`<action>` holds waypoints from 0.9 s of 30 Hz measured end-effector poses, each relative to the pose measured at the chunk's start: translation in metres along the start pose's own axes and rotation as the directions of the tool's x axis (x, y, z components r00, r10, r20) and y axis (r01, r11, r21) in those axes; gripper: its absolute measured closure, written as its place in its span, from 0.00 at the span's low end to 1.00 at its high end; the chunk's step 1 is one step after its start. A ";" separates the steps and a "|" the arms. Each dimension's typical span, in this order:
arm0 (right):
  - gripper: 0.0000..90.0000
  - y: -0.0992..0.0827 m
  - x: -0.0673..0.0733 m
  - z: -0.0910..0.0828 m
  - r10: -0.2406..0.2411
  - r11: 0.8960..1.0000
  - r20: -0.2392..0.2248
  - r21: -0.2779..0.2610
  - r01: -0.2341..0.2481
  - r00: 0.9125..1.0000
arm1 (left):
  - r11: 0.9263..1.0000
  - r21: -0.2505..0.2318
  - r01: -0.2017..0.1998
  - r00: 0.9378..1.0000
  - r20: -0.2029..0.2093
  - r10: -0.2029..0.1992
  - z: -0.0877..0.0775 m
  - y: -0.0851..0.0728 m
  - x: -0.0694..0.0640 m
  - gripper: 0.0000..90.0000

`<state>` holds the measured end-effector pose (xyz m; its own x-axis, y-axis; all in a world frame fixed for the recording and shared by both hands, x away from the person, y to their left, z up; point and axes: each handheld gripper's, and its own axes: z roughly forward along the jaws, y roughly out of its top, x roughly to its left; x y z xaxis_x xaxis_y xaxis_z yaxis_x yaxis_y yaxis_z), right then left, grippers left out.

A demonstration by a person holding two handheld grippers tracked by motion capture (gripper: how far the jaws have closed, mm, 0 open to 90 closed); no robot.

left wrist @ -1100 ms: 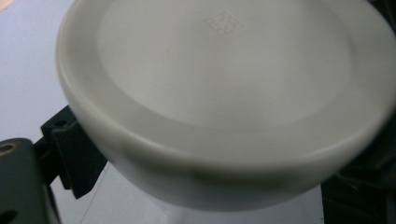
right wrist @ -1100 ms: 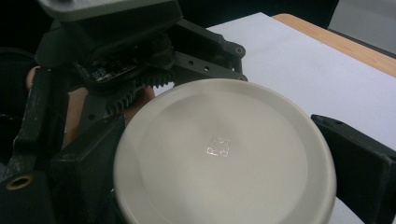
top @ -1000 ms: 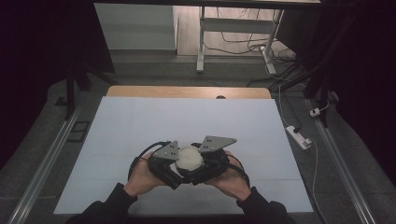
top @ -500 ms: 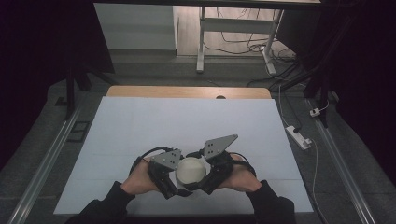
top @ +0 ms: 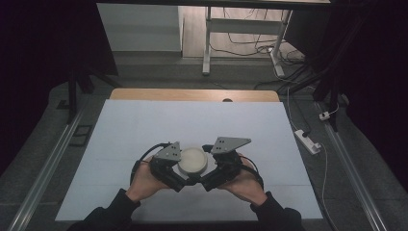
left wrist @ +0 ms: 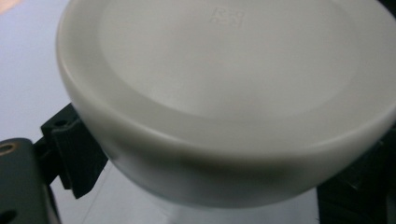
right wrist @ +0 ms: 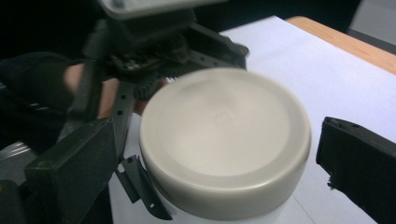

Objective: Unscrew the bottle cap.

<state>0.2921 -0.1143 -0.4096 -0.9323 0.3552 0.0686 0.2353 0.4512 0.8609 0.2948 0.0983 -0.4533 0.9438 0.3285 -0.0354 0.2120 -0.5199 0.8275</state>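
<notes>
High view, counter: I've got the white counter [top: 144, 130] in front of me, with a strip of bare wood along its far edge.
High view, jar: a round jar with a white lid [top: 193, 160] sits near my side of the counter, about midway across, right between my two grippers.
High view, left gripper: the left gripper [top: 179, 179] comes in from the left, held in the left hand [top: 144, 180], and is pressed up against the jar's left side.
High view, right gripper: the right gripper [top: 208, 179] comes in from the right, held in the right hand [top: 243, 185], close against the jar's right side.
High view, extras: a power strip [top: 308, 141] lies on the floor to the right of the counter.
Left gripper view, jar: the lid takes up almost everything here, super close, with a tiny embossed mark on top.
Left gripper view, fingers: one black finger [left wrist: 74, 149] sits at the lid's left edge and the other is a dark shape at bottom right. Honestly I can't tell whether they're pinching the jar or just next to it.
Right gripper view, fingers: my right fingers [right wrist: 70, 172] are spread wide, one on each side of the lid, and the right-hand one is clear of it.
Right gripper view, other side: the left gripper and its hand are just behind the jar.
</notes>
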 end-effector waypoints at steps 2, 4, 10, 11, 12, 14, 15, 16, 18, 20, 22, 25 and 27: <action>0.00 0.000 0.003 0.004 -0.009 1.000 0.047 0.011 0.008 0.999 | 1.000 0.004 0.001 1.000 -0.003 -0.001 0.000 0.001 -0.001 0.08; 0.02 -0.001 0.007 0.006 -0.022 1.000 0.076 0.007 0.021 0.997 | 1.000 0.012 -0.008 1.000 -0.005 0.008 0.001 0.003 -0.004 0.08; 0.08 -0.002 0.011 0.007 -0.041 0.999 0.077 -0.018 0.042 0.996 | 0.999 0.007 -0.034 0.999 0.030 0.034 0.002 0.006 -0.009 0.08; 0.08 -0.002 0.011 0.006 -0.046 0.999 0.068 -0.020 0.047 0.997 | 0.999 0.000 -0.039 0.998 0.044 0.039 0.001 0.006 -0.009 0.08; 0.08 -0.001 0.012 0.005 -0.051 0.998 0.057 -0.021 0.053 0.997 | 0.999 -0.002 -0.050 0.997 0.064 0.050 0.000 0.006 -0.008 0.08; 0.08 -0.001 0.011 0.003 -0.061 0.998 0.015 -0.019 0.061 0.998 | 0.997 -0.008 -0.071 0.991 0.111 0.072 -0.001 0.005 -0.007 0.08; 0.08 0.000 0.010 0.002 -0.066 0.998 -0.014 -0.016 0.066 0.998 | 0.997 -0.014 -0.079 0.988 0.133 0.080 -0.001 0.005 -0.007 0.08; 0.08 0.000 0.009 0.001 -0.072 0.997 -0.044 -0.012 0.072 0.996 | 0.996 -0.015 -0.088 0.983 0.159 0.090 -0.002 0.005 -0.007 0.08; 0.08 0.000 0.007 -0.002 -0.082 0.997 -0.111 -0.012 0.081 0.990 | 0.993 -0.017 -0.114 0.973 0.198 0.115 -0.002 0.006 -0.009 0.08; 0.08 -0.001 0.004 -0.004 -0.090 0.996 -0.186 -0.004 0.091 0.978 | 0.989 -0.016 -0.146 0.959 0.244 0.145 -0.001 0.006 -0.011 0.08; 0.08 -0.002 0.002 -0.006 -0.106 0.994 -0.264 -0.001 0.110 0.959 | 0.984 -0.022 -0.177 0.941 0.290 0.175 0.000 0.006 -0.014 0.08; 0.08 -0.004 0.003 -0.007 -0.155 0.986 -0.354 0.002 0.166 0.922 | 0.974 -0.014 -0.224 0.916 0.339 0.215 0.002 0.007 -0.019 0.08; 0.08 -0.005 0.004 -0.008 -0.192 0.978 -0.382 0.001 0.209 0.904 | 0.971 -0.004 -0.240 0.911 0.343 0.227 0.004 0.007 -0.022 0.08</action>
<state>0.2846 -0.1217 -0.4099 -0.9929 -0.0785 0.0891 0.0360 0.5164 0.8556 0.2766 0.0840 -0.4491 0.9953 -0.0891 -0.0370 -0.0217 -0.5804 0.8141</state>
